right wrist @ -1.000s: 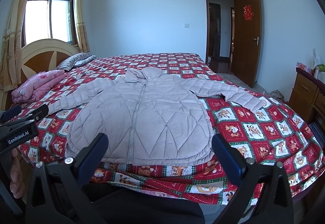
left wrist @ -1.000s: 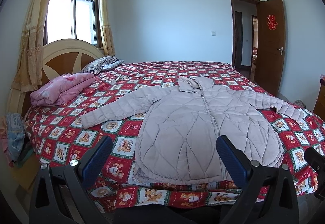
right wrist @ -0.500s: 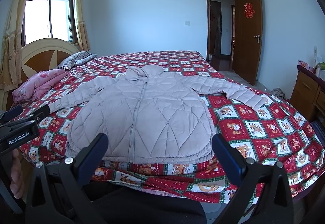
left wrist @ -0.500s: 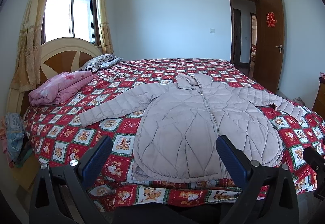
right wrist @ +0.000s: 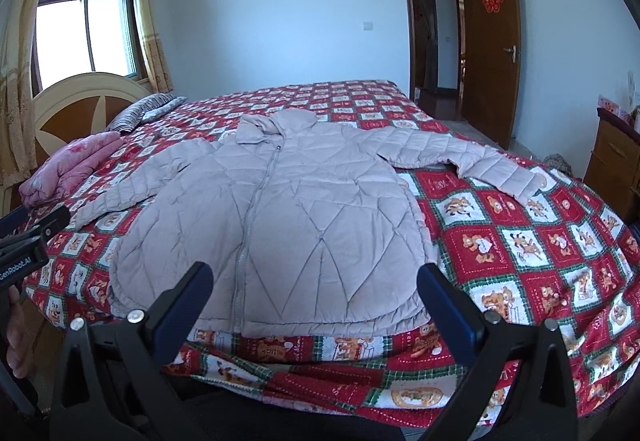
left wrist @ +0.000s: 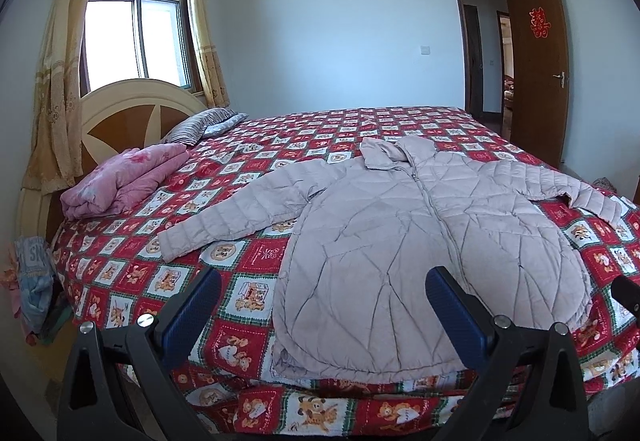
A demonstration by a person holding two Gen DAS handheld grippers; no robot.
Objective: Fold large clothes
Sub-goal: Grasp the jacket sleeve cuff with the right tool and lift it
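Pale quilted jacket [left wrist: 420,241] lies flat along the bed's [left wrist: 248,261] near edge, hem toward you, hood toward the far edge, sleeves spread. Pink folded quilt [left wrist: 124,181] sits by the headboard. Your left gripper [left wrist: 320,305] and right gripper [right wrist: 316,301] gape wide, holding nothing.

Pale blue walls [left wrist: 320,21], bright curtained window [left wrist: 132,41] (daylight), open brown door [left wrist: 538,73], wooden headboard [left wrist: 132,109].
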